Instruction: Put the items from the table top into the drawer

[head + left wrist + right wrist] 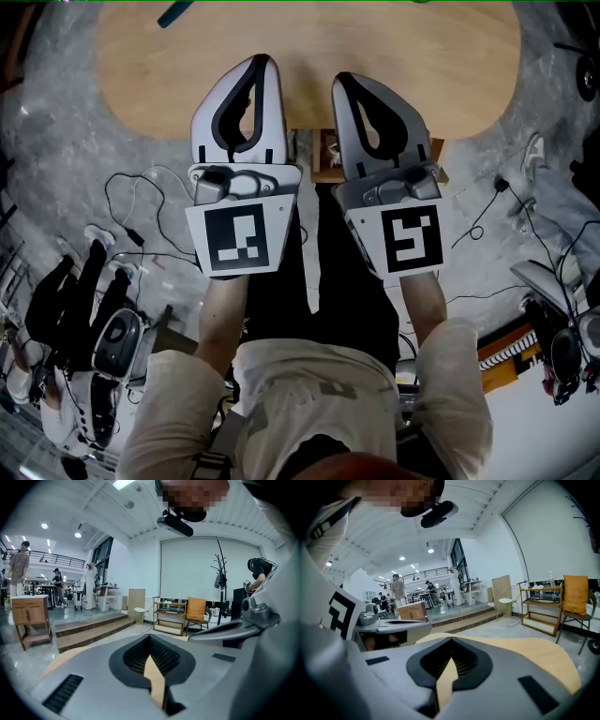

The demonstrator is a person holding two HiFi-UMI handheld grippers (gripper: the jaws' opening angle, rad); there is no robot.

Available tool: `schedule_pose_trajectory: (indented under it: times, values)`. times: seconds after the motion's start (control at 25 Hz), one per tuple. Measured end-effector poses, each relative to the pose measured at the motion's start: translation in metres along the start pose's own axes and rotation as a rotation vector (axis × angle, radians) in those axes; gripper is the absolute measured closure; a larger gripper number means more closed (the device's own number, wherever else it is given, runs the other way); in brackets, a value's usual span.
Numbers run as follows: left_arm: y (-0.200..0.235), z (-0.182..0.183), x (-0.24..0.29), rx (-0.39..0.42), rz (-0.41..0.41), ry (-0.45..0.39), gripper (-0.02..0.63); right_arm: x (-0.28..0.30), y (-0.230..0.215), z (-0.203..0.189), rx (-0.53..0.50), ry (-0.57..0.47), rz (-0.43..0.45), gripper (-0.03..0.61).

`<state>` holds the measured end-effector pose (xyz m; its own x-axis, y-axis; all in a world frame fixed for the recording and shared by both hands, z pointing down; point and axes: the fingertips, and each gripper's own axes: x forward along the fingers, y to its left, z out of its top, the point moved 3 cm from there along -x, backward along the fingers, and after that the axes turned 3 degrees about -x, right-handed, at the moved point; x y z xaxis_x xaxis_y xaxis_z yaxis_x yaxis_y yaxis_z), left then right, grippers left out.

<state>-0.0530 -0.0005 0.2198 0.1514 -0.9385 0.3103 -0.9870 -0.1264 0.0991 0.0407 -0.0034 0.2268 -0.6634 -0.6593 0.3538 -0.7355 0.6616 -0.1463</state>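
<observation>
At the near edge of the desk (422,56), the left gripper (259,62) and the right gripper (345,82) hang side by side, both pointing toward 12 o'clock. Each gripper's own view shows its fingers closed tip to tip with nothing between them, only a sliver of the wooden top showing through the hollow behind the tips. Neither gripper carries an item.

Nearly all of the desk that the head view shows is bare. The only thing seen lying on it is a dark teal object (175,13) at the far rim, toward 11 o'clock and well apart from both grippers; it is cut off by the picture's edge, so what it is cannot be told. Under the near rim, between and beneath the grippers, sits a wooden box-like part that is probably the drawer (322,159). What it holds is hidden.

Judging by the almost cleared top, the task looks close to its end, with that teal object apparently the last item left to fetch and stow.
</observation>
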Motion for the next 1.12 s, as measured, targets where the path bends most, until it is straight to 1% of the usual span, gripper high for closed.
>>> schedule_pose_trajectory:
  times: [0.16,0.24,0.28,0.36,0.44,0.52,0.64,0.76,0.84,0.92,1.04,1.12]
  values:
    - [-0.006,-0.004,0.004,0.005,-0.014,0.008,0.607,0.007,-0.012,-0.006,-0.012,0.019,-0.012,0.574]
    - [-0.009,-0.004,0.004,0.011,-0.022,0.01,0.607,0.015,-0.027,-0.01,-0.011,0.037,-0.033,0.569]
    - [-0.01,-0.004,0.004,0.012,-0.025,0.012,0.607,0.019,-0.037,-0.013,-0.008,0.042,-0.046,0.555]
    - [-0.013,-0.006,0.006,0.009,-0.03,0.019,0.607,0.032,-0.064,-0.023,0.002,0.059,-0.085,0.399]
    - [-0.014,-0.009,0.01,0.008,-0.04,0.028,0.607,0.049,-0.099,-0.037,0.024,0.09,-0.148,0.341]
    - [-0.016,-0.011,0.017,0.01,-0.051,0.027,0.607,0.069,-0.14,-0.057,0.058,0.135,-0.226,0.313]
    - [-0.018,-0.016,0.026,0.008,-0.058,0.025,0.607,0.096,-0.197,-0.09,0.065,0.231,-0.346,0.287]
    - [-0.02,-0.024,0.034,0.0,-0.067,0.042,0.607,0.117,-0.241,-0.125,0.094,0.338,-0.414,0.273]
    - [-0.019,-0.028,0.039,0.006,-0.072,0.056,0.607,0.128,-0.259,-0.145,0.13,0.402,-0.426,0.272]
    - [-0.018,-0.028,0.043,0.008,-0.073,0.063,0.607,0.137,-0.269,-0.156,0.141,0.456,-0.419,0.272]
    - [-0.017,-0.026,0.047,0.009,-0.074,0.065,0.607,0.145,-0.275,-0.163,0.12,0.52,-0.408,0.273]
    - [-0.017,-0.028,0.049,0.01,-0.078,0.067,0.607,0.147,-0.278,-0.166,0.106,0.54,-0.412,0.273]
